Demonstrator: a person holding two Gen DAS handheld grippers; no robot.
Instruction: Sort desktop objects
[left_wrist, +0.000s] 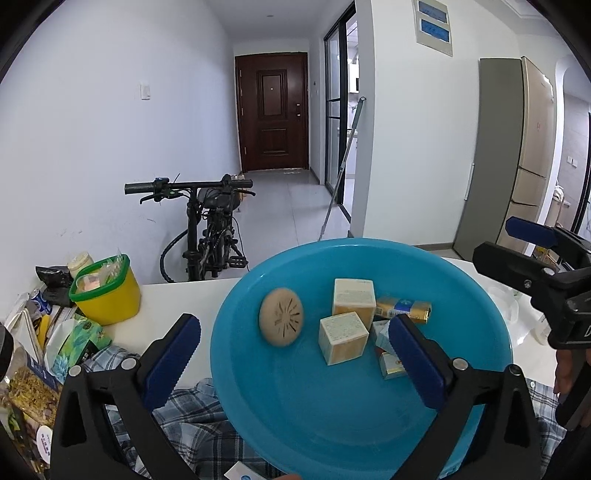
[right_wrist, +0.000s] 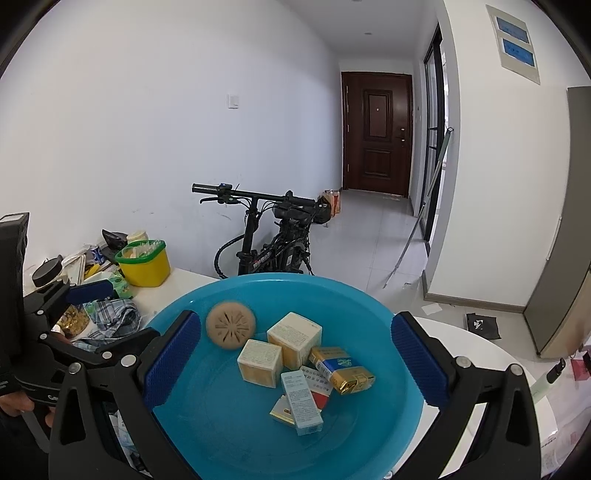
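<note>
A blue plastic basin (left_wrist: 303, 417) (right_wrist: 221, 432) sits on the white table and fills the lower part of both views. It holds a round tan perforated disc (left_wrist: 281, 322) (right_wrist: 231, 324), two cream cube boxes (left_wrist: 343, 338) (right_wrist: 260, 362), a gold and blue pack (left_wrist: 404, 308) (right_wrist: 341, 369), and a pale blue box (right_wrist: 301, 402). My left gripper (left_wrist: 293, 363) is open and straddles the basin's left rim. My right gripper (right_wrist: 295, 363) is open and empty over the basin; it also shows at the left wrist view's right edge (left_wrist: 532, 258).
A yellow tub with a green rim (left_wrist: 107, 291) (right_wrist: 144, 264) stands at the table's back left among packets and a jar. A plaid cloth (left_wrist: 184, 421) (right_wrist: 110, 317) lies beside the basin. A folding bicycle (left_wrist: 207, 229) stands behind the table.
</note>
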